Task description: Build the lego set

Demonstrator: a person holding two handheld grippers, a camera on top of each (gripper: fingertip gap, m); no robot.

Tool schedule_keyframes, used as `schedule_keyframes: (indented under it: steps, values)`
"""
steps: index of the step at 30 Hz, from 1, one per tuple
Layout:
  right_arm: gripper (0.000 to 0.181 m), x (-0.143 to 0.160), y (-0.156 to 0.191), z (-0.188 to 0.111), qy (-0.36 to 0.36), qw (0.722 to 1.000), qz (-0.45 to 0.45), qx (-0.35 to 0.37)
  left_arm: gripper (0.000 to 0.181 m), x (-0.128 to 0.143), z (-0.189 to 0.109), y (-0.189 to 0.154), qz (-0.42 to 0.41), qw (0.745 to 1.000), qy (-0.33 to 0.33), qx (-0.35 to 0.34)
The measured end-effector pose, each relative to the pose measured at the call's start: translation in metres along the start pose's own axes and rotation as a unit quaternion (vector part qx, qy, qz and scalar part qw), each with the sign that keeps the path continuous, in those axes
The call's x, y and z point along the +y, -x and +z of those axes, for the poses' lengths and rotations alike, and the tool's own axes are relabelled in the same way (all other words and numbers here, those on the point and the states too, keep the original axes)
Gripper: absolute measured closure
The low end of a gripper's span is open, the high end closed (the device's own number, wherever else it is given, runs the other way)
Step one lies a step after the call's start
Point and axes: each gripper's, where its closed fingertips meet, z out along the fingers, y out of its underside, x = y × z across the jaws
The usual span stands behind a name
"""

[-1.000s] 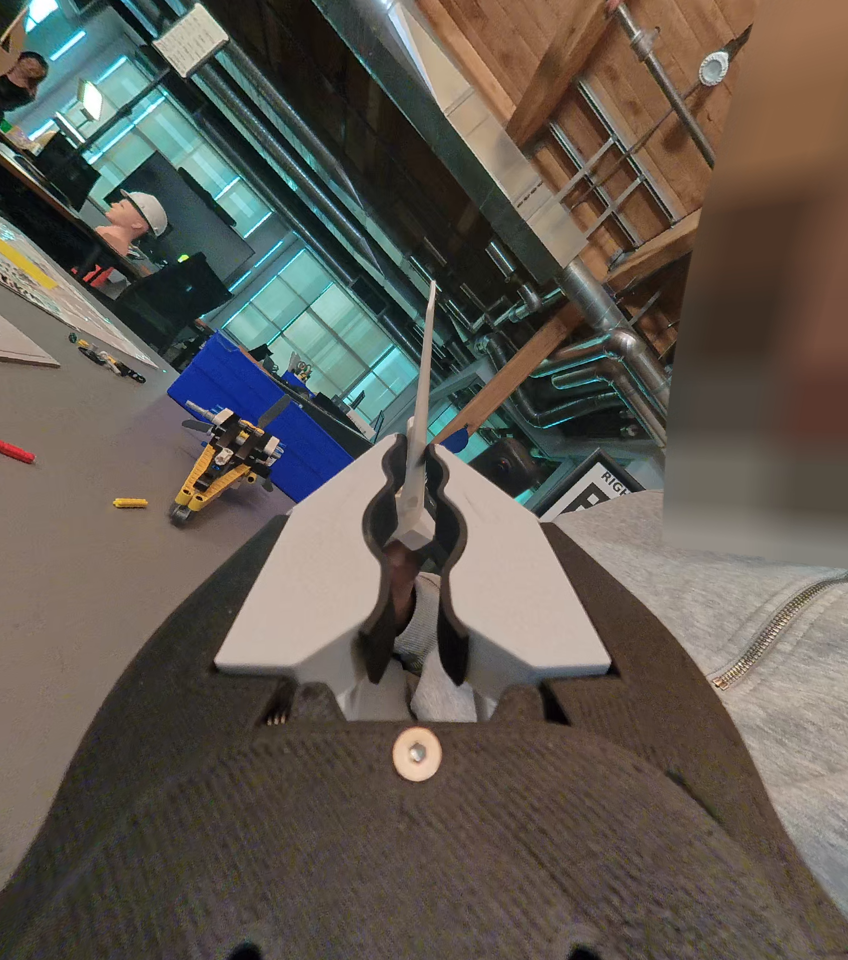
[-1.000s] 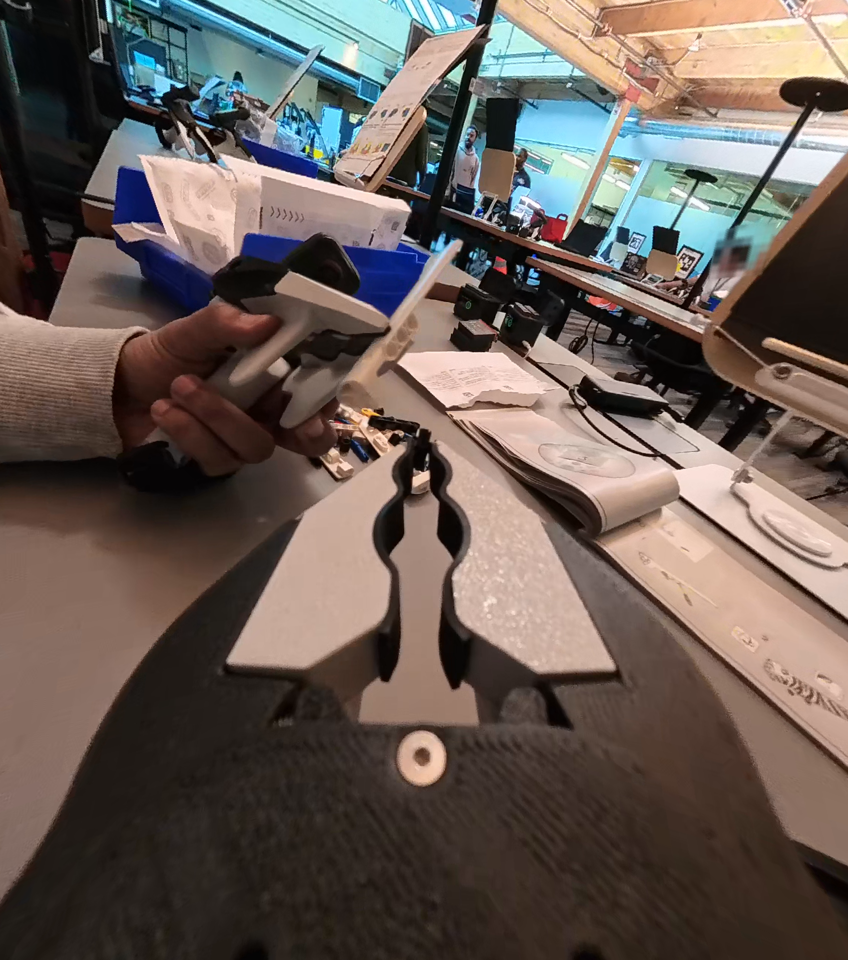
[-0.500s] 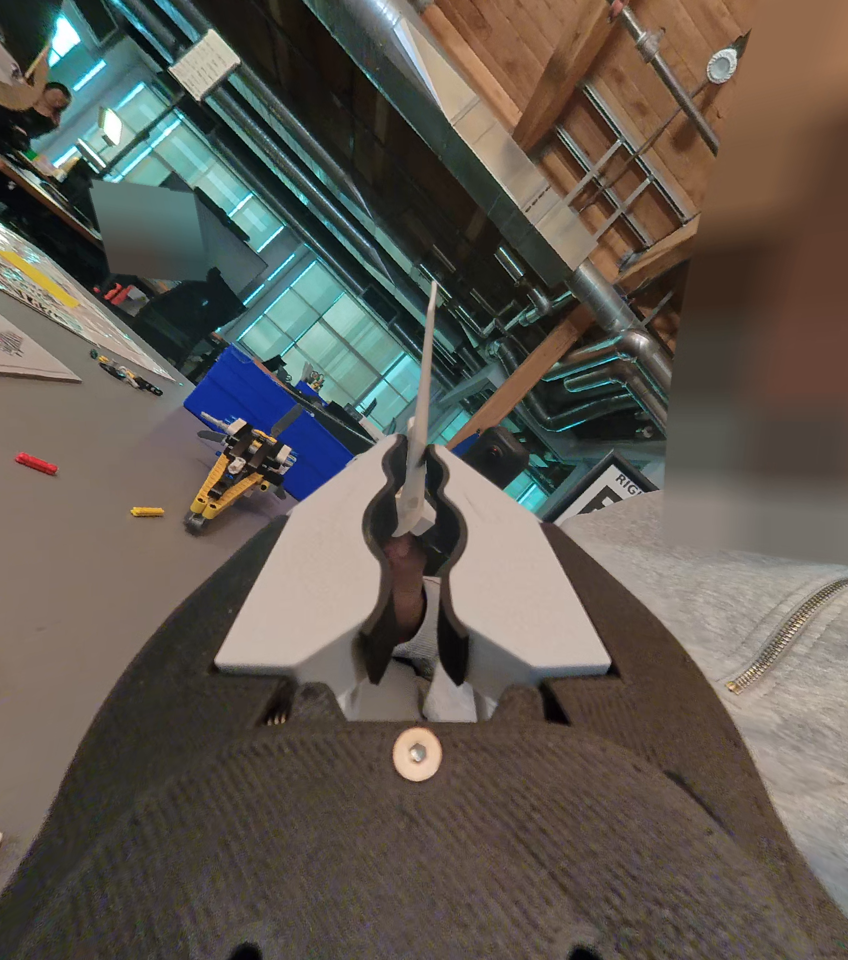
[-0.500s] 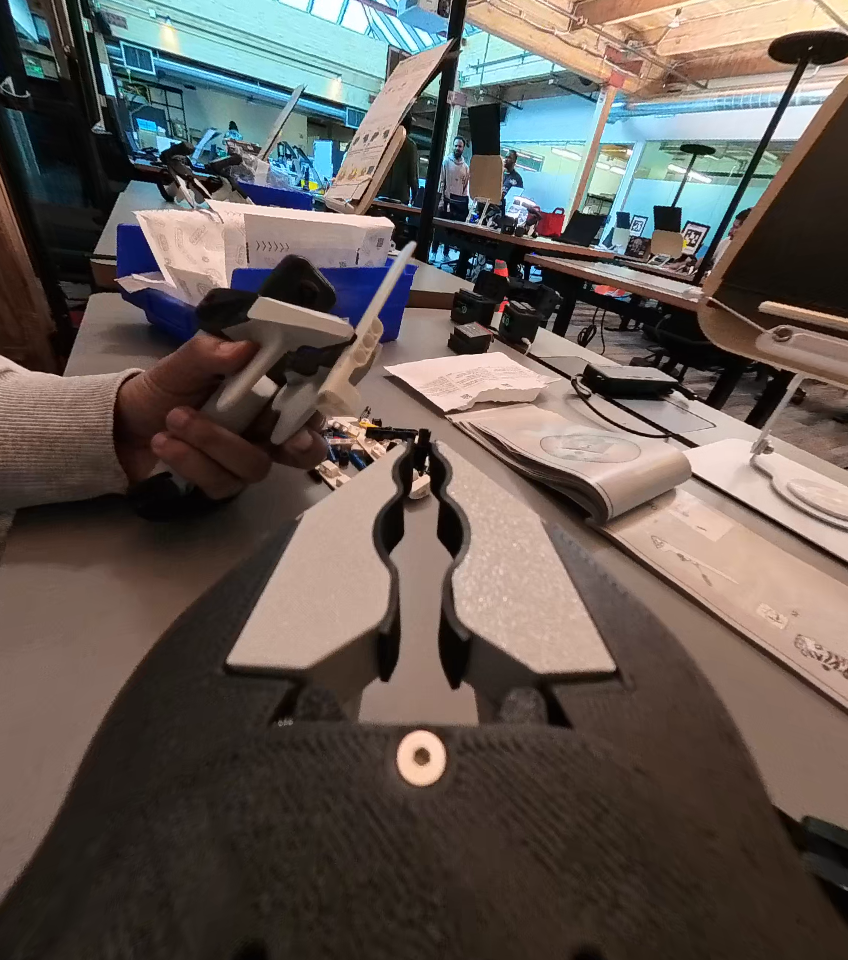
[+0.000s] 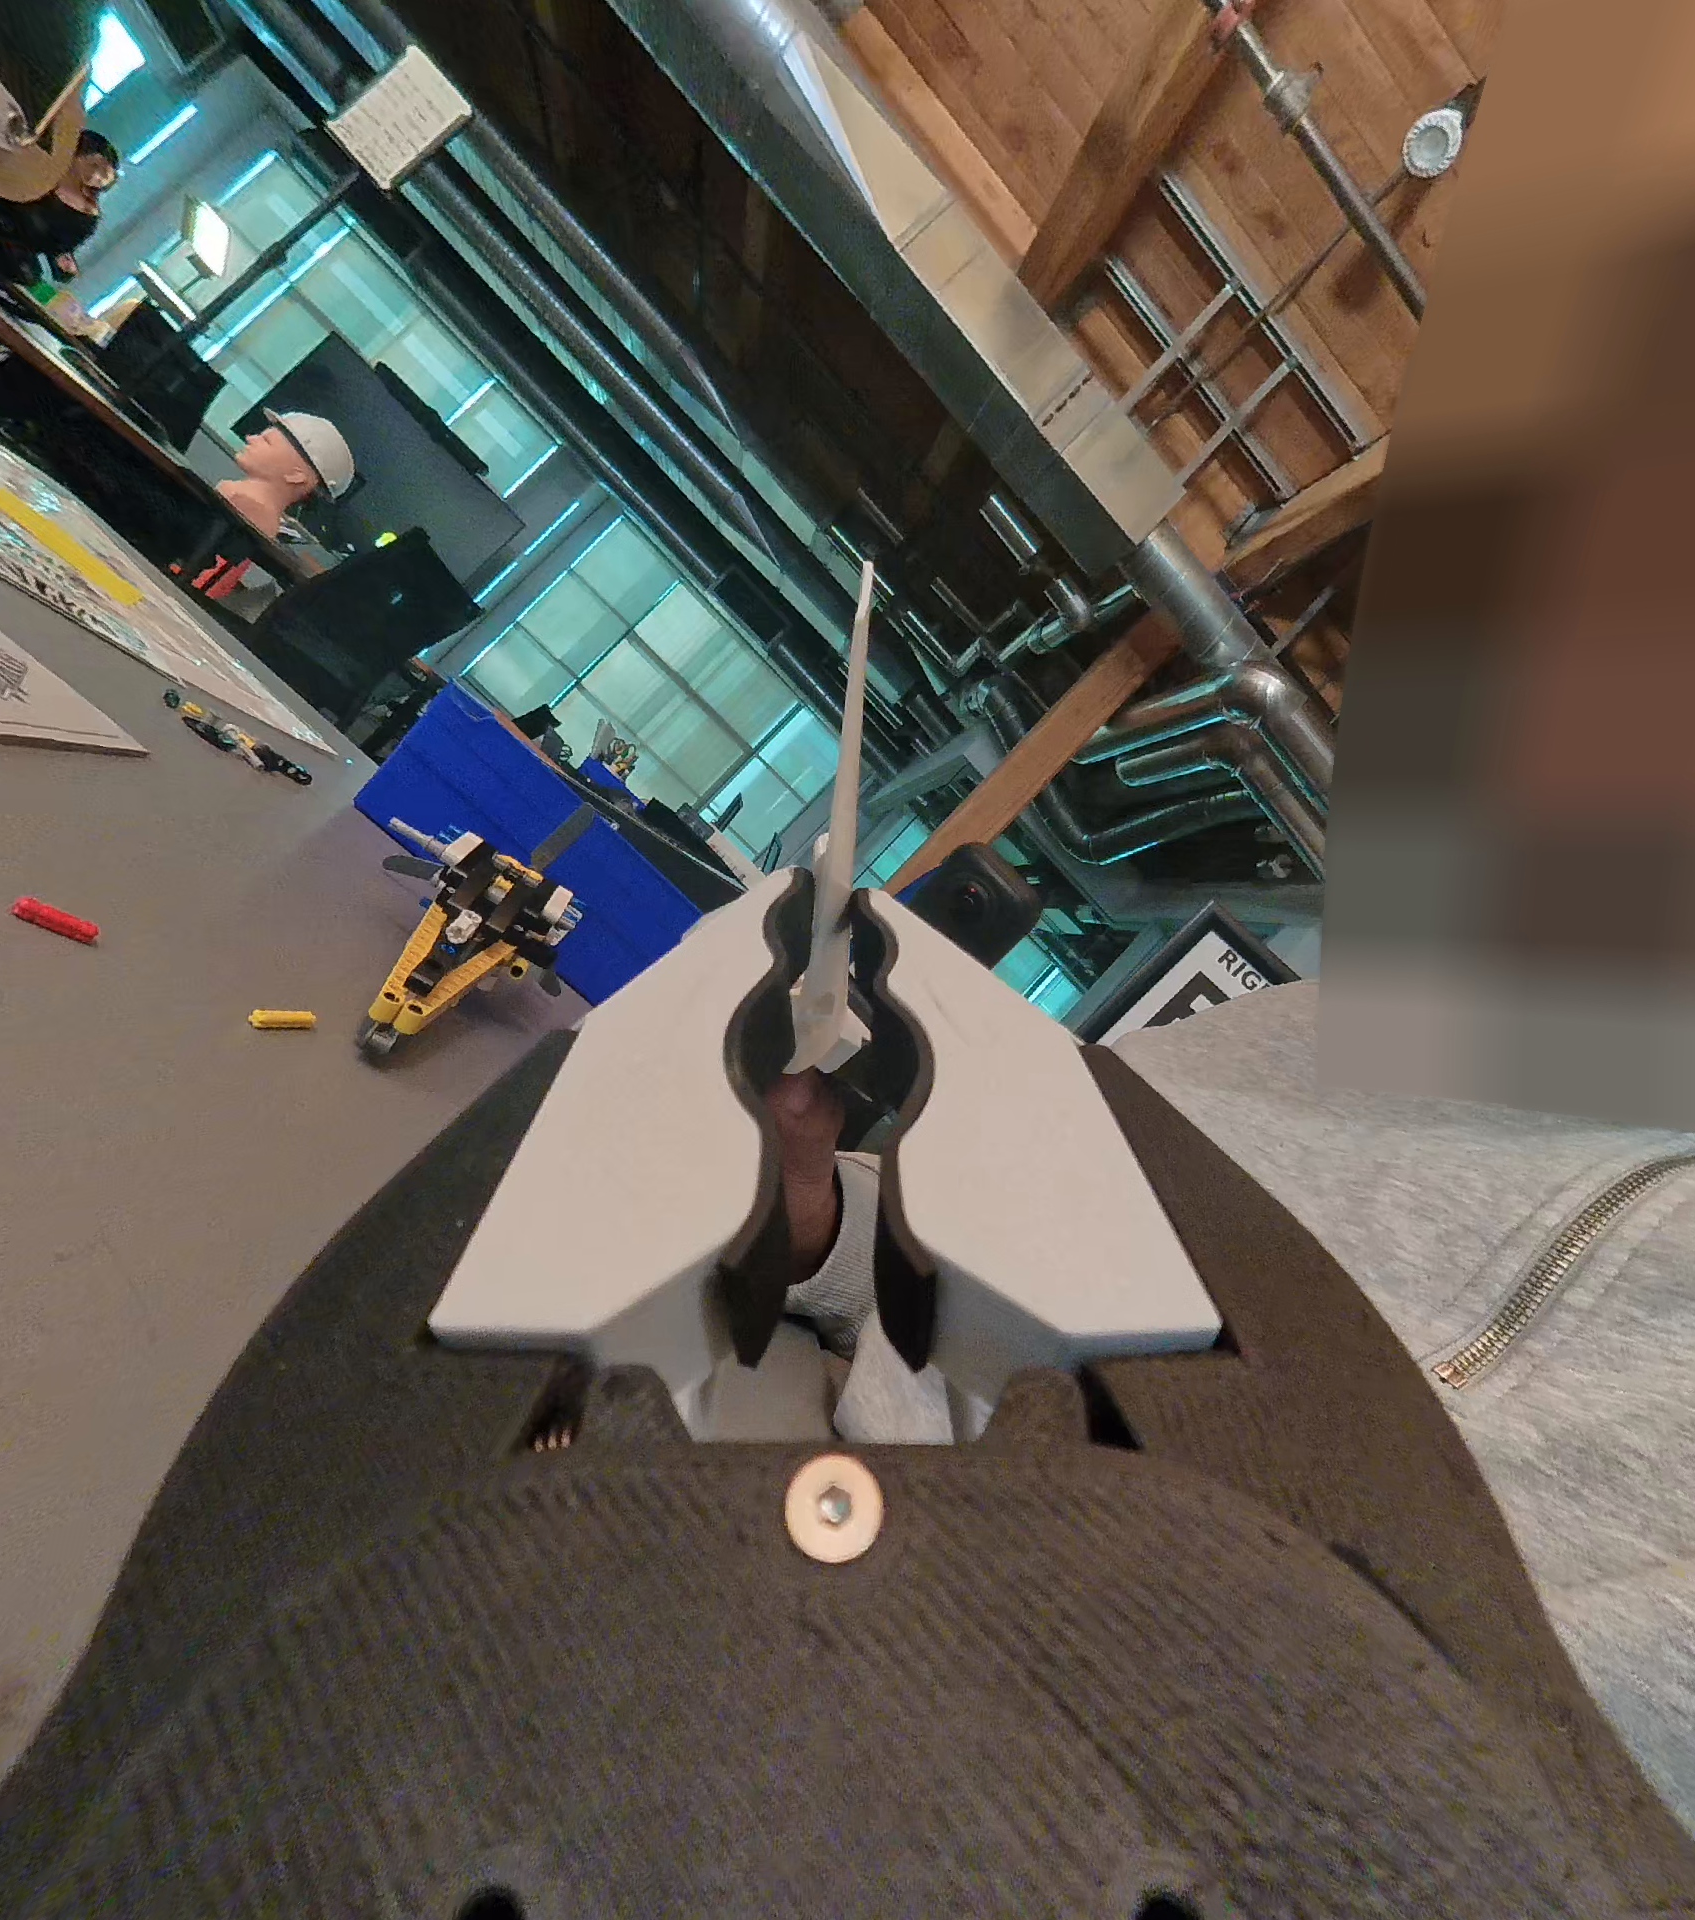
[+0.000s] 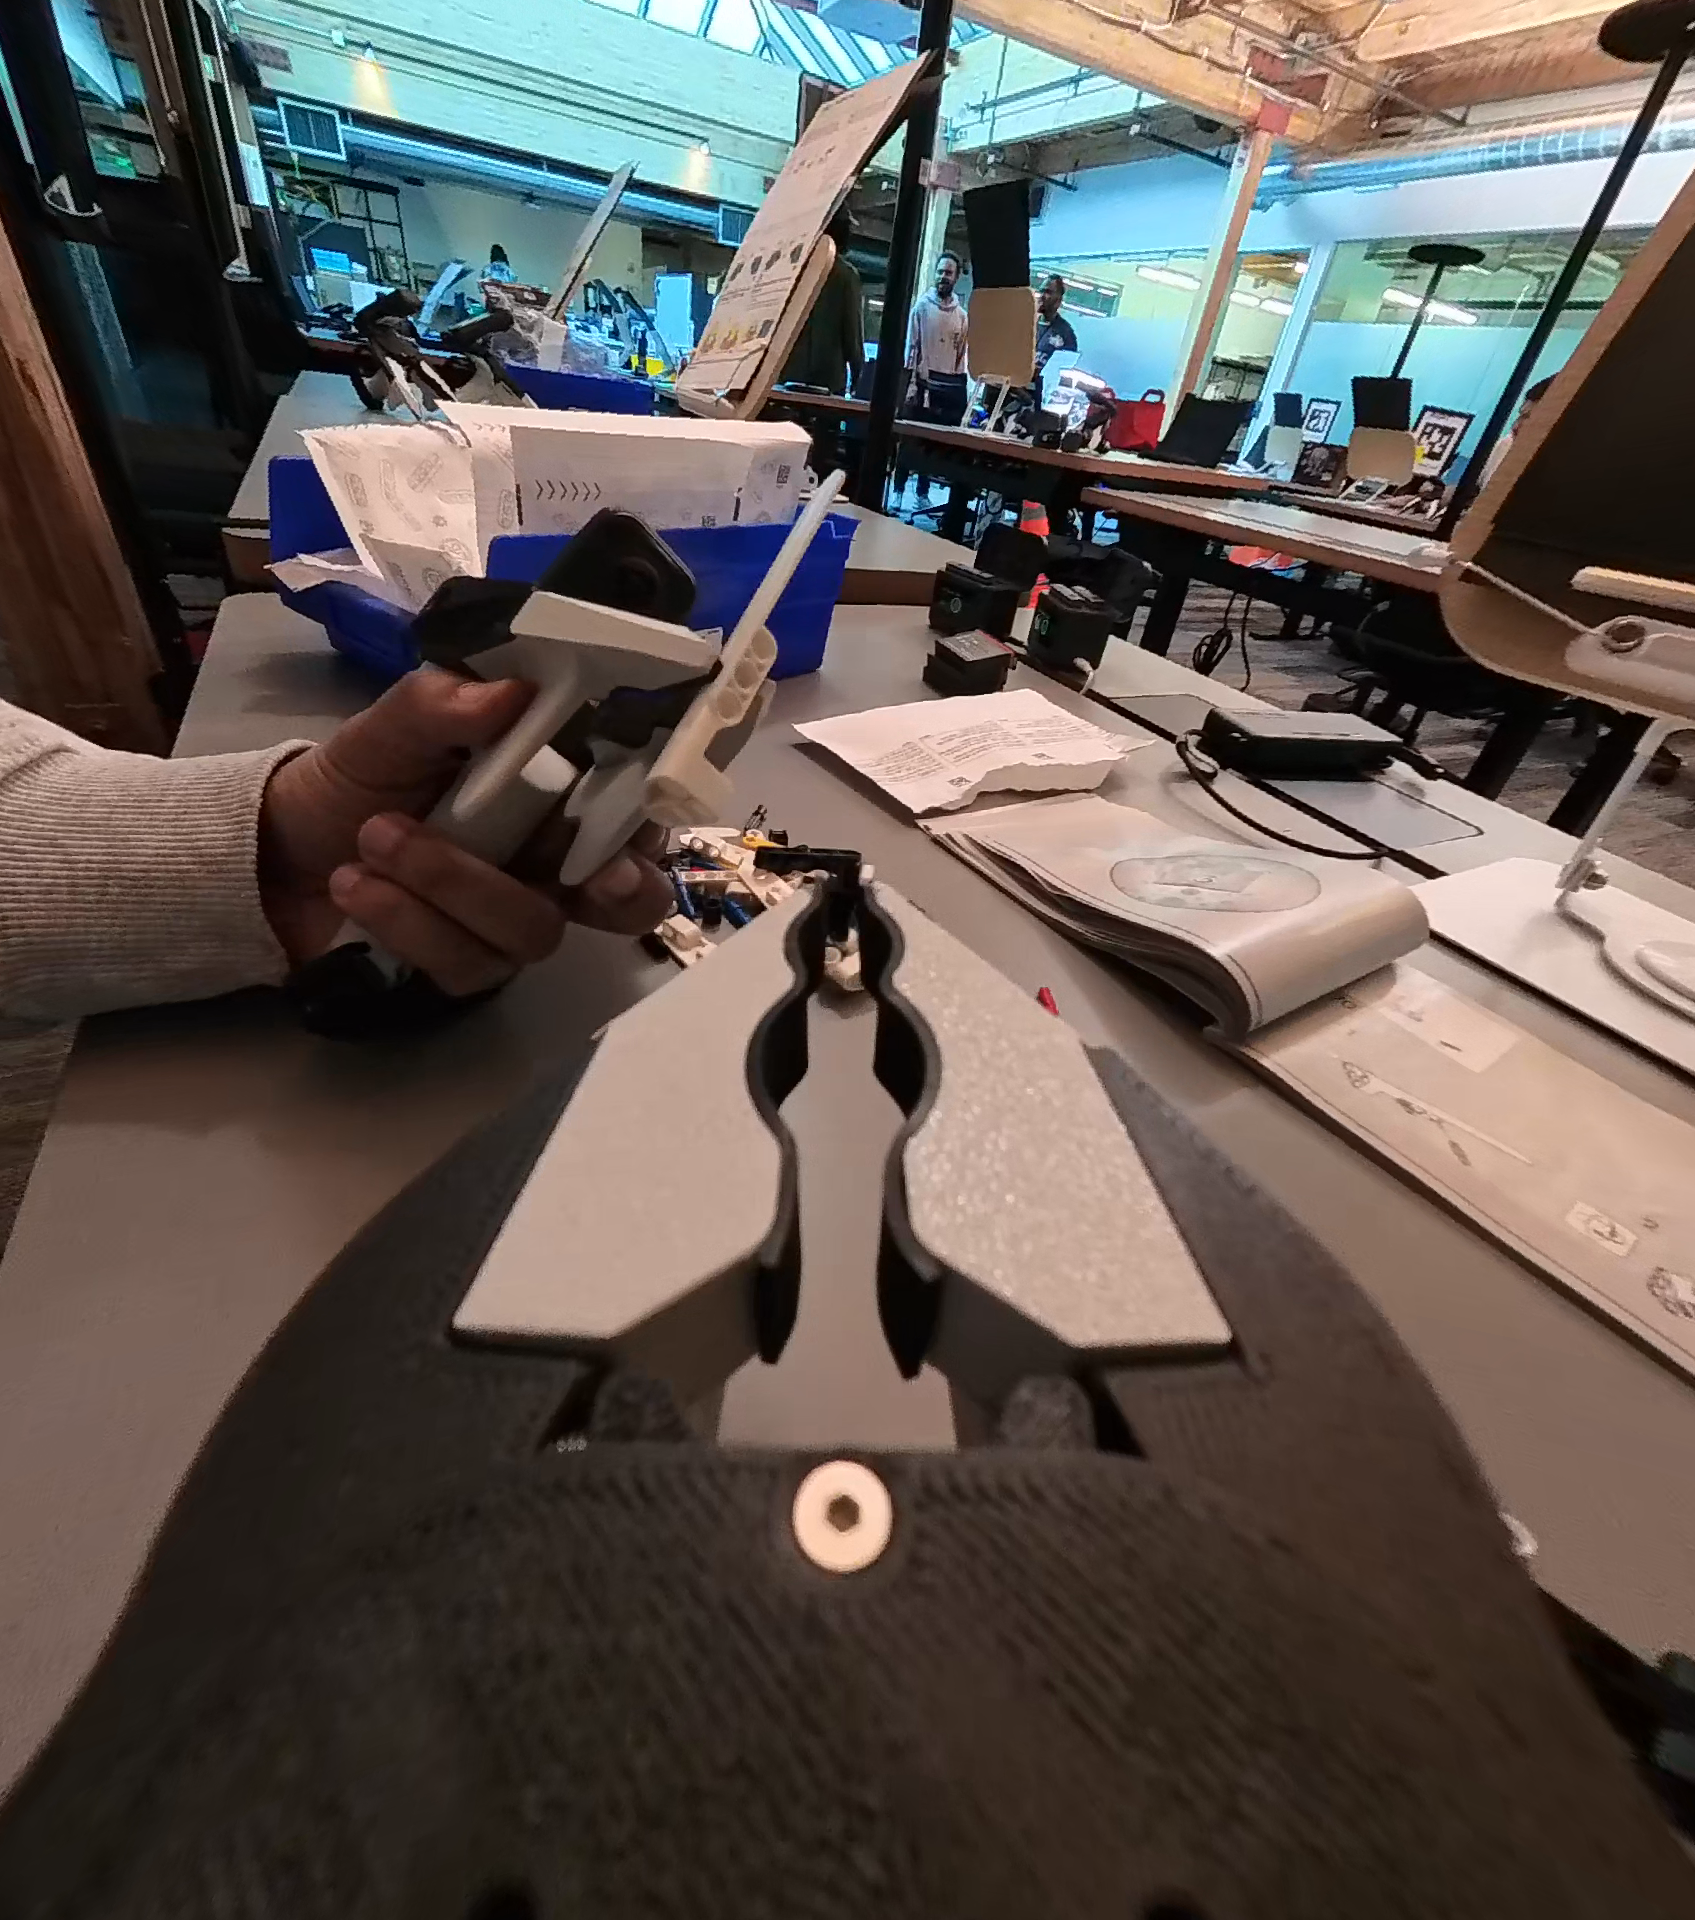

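My left gripper (image 5: 835, 914) is shut on the thick end of a long white blade piece (image 5: 851, 727), which points up and away. In the right wrist view a hand holds this left gripper (image 6: 708, 727) above the table, with the blade (image 6: 781, 592) slanting up to the right. My right gripper (image 6: 843, 904) is shut on a small black piece (image 6: 840, 896) and hangs just in front of a pile of loose pieces (image 6: 718, 883). A yellow and black model (image 5: 469, 925) stands on the grey table (image 5: 95, 1143), to the left of the left gripper.
A red piece (image 5: 53, 920) and a yellow pin (image 5: 282, 1019) lie loose near the model. A blue bin (image 6: 573, 582) with paper bags stands behind the hand. An open booklet (image 6: 1186, 914), a torn paper (image 6: 957, 748) and a board on a stand (image 6: 1653, 468) are to the right. Left tips to right tips: about 5 cm.
The left gripper has tilted the white blade more upright and stays shut on it. The right gripper has drawn back slightly and stays shut.
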Motion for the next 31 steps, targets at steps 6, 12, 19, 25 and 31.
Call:
schedule_keyframes:
  steps: [6, 12, 19, 25, 31]
  values:
    - [0.179, 0.000, 0.000, 0.000, 0.000, 1.000, 0.003, -0.003, 0.178, 0.001, 0.000, 0.000, -0.003, 1.000, 0.001, 0.001]
    - [0.179, -0.002, 0.000, -0.001, -0.004, 1.000, 0.010, -0.005, 0.178, 0.001, 0.000, 0.000, -0.004, 1.000, 0.002, 0.002]
    - [0.178, -0.003, 0.002, -0.001, -0.007, 1.000, 0.021, -0.019, 0.178, 0.003, 0.001, -0.001, -0.008, 1.000, 0.008, 0.005]
    - [0.179, -0.029, 0.018, -0.007, -0.019, 0.995, 0.043, -0.091, 0.177, 0.013, 0.006, -0.006, -0.017, 0.999, 0.039, 0.022]
    - [0.178, -0.022, 0.025, -0.014, 0.141, 0.975, -0.102, -0.141, 0.178, 0.027, 0.011, -0.007, -0.010, 0.996, 0.080, 0.023]
